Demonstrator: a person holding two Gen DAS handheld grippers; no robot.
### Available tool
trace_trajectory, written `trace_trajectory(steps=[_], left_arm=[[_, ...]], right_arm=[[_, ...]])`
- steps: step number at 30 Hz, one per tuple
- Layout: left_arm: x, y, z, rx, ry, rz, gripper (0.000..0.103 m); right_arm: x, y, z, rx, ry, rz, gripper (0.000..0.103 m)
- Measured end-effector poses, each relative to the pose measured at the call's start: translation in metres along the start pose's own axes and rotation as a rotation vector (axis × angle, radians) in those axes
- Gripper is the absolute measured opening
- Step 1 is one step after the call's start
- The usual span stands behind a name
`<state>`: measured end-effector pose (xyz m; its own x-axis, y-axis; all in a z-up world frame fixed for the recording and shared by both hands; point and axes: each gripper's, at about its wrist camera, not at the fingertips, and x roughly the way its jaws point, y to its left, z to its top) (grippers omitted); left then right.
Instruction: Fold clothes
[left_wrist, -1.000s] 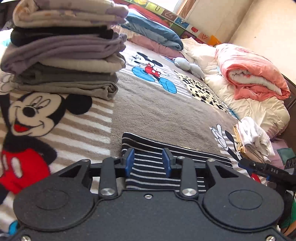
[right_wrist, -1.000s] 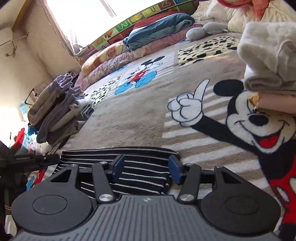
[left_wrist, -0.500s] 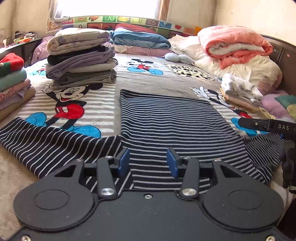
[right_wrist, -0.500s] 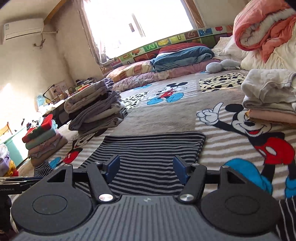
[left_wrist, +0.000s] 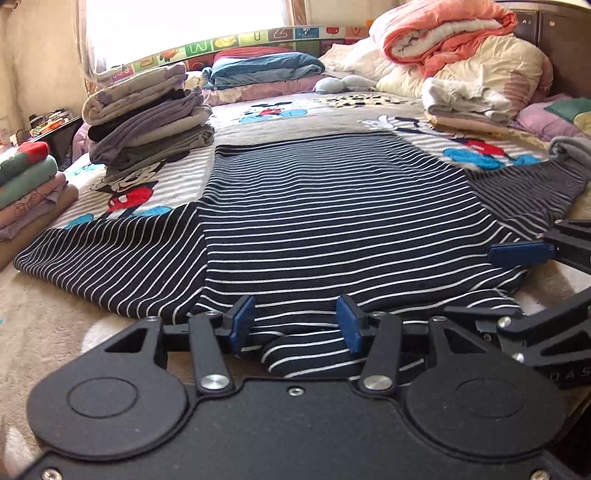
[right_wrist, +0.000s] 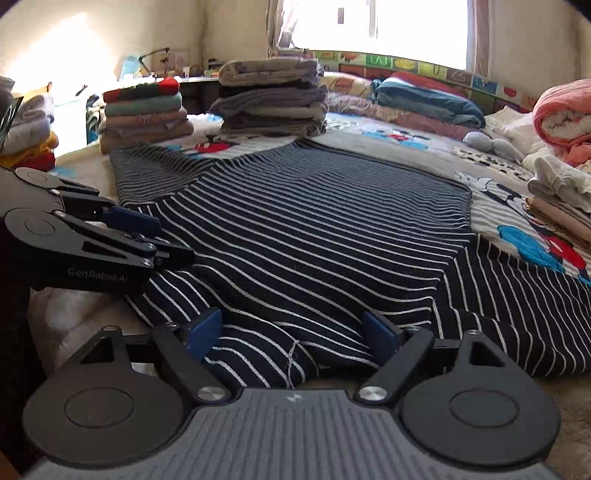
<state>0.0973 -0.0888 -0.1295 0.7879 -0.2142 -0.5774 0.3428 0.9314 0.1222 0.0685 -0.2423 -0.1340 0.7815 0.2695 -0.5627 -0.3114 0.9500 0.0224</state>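
Note:
A navy shirt with thin white stripes (left_wrist: 332, 221) lies spread flat on the Mickey Mouse blanket (left_wrist: 314, 114), one sleeve out to each side. My left gripper (left_wrist: 295, 314) is at the shirt's near edge, jaws opening; slack cloth lies between the pads, which do not press on it. My right gripper (right_wrist: 291, 325) sits further right on the same edge, jaws opening wide over a bunched fold of the shirt (right_wrist: 314, 229), with no grip on it. Each view shows the other tool: the right gripper (left_wrist: 509, 284) at the right edge, the left gripper (right_wrist: 159, 240) at the left.
Two stacks of folded clothes (left_wrist: 147, 122) (left_wrist: 26, 184) stand left of the shirt, seen from the right wrist as stacks (right_wrist: 273, 99) (right_wrist: 144, 110). A small folded pile (left_wrist: 465, 103) and a pink quilt (left_wrist: 443, 33) lie at the right. Pillows (left_wrist: 266, 66) line the headboard.
Both grippers drew back toward the bed's near edge, dragging the shirt out from a narrow strip to full length. Both sets of jaws widened and released the cloth.

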Motion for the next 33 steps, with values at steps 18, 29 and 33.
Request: trace_trajectory(steps=[18, 29, 33], left_arm=[[0.023, 0.176, 0.019, -0.844, -0.145, -0.265, 0.051], [0.025, 0.289, 0.049, -0.679, -0.153, 0.035, 0.054], [0.045, 0.323, 0.063, -0.38, -0.039, 0.102, 0.053]], right_arm=[[-0.022, 0.044, -0.015, -0.059, -0.084, 0.098, 0.079], [-0.023, 0.069, 0.017, -0.065, -0.132, 0.157, 0.069], [0.0, 0.098, 0.045, -0.134, -0.142, 0.223, 0.069]])
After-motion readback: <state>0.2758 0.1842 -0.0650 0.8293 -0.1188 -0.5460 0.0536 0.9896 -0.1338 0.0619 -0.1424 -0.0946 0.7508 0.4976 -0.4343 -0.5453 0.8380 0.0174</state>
